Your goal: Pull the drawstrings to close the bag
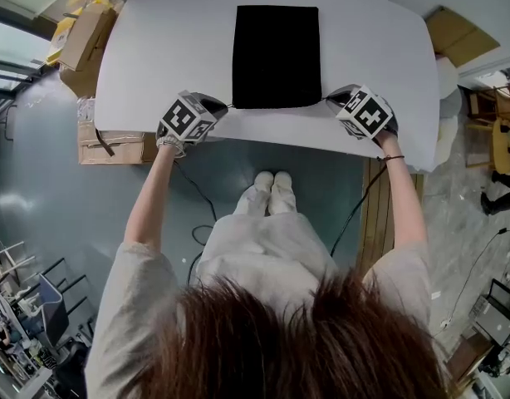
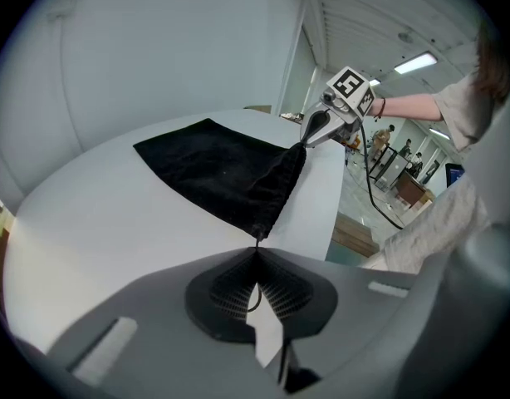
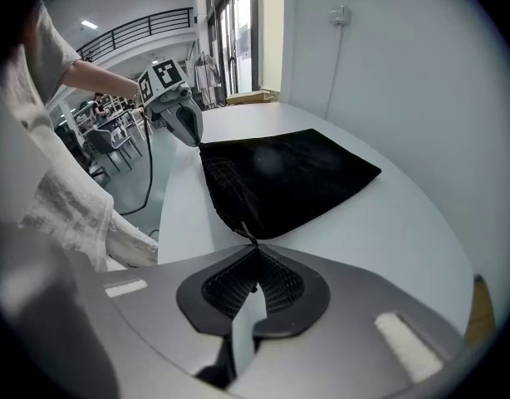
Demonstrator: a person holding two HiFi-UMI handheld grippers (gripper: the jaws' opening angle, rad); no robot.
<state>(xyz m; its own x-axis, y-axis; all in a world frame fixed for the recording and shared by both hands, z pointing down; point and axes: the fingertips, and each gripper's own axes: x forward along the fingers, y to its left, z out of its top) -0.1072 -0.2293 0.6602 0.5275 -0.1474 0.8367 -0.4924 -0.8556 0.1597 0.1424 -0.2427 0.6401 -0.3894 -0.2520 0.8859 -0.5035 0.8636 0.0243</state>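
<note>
A flat black drawstring bag (image 1: 276,56) lies on the white table (image 1: 172,48), its mouth toward the near edge. My left gripper (image 1: 224,106) sits at the mouth's left corner, my right gripper (image 1: 330,98) at its right corner. In the left gripper view the bag (image 2: 213,173) narrows to a thin black drawstring (image 2: 257,241) that runs between the pads of the left gripper (image 2: 257,254), which is shut on it. In the right gripper view the bag (image 3: 288,173) ends in a drawstring (image 3: 248,238) pinched in the shut right gripper (image 3: 255,249). The mouth edge is slightly gathered.
The table's near edge (image 1: 272,140) runs just below both grippers. Cardboard boxes (image 1: 87,33) stand off the table's left side, and another box (image 1: 114,146) lies below that corner. A wooden board (image 1: 375,214) and cables lie on the floor. The person's feet (image 1: 274,191) are under the edge.
</note>
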